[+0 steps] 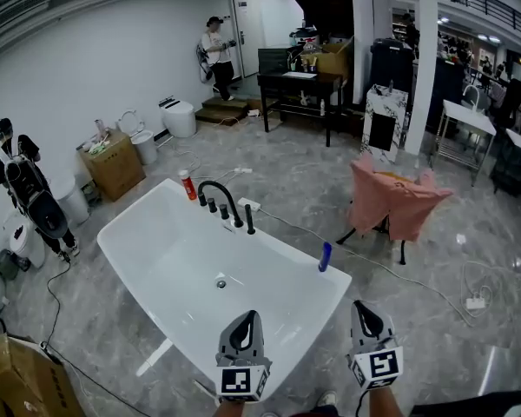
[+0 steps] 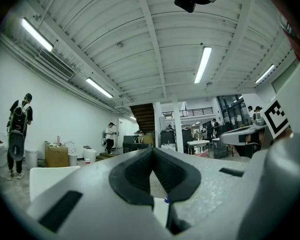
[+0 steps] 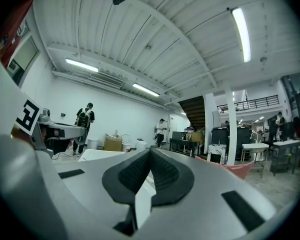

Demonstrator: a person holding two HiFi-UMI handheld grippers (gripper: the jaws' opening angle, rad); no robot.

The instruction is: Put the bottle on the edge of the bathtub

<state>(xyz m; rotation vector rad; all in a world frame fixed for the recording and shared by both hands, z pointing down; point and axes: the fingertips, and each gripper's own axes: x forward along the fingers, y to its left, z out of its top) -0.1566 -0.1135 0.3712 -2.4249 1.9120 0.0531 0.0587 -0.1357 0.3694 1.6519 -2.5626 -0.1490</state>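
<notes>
Standing at the near end of a white bathtub (image 1: pixel 178 259) with the left gripper (image 1: pixel 247 316) and the right gripper (image 1: pixel 362 307) side by side, both pointing level.

Closed tip to tip in both gripper views, left (image 2: pixel 152 152) and right (image 3: pixel 150 152), with nothing pinched between the pads of either. Ahead, upright on the tub's right-hand rim: a blue bottle (image 1: pixel 325 256), clear of both grippers and touched by neither. On the far rim, upright too, a red bottle (image 1: pixel 187 185), just left of a black faucet (image 1: pixel 219 196). Beyond the tub, on the grey floor, a chair draped in pink cloth (image 1: pixel 391 200); by the left wall, a cardboard box (image 1: pixel 113 165).
</notes>
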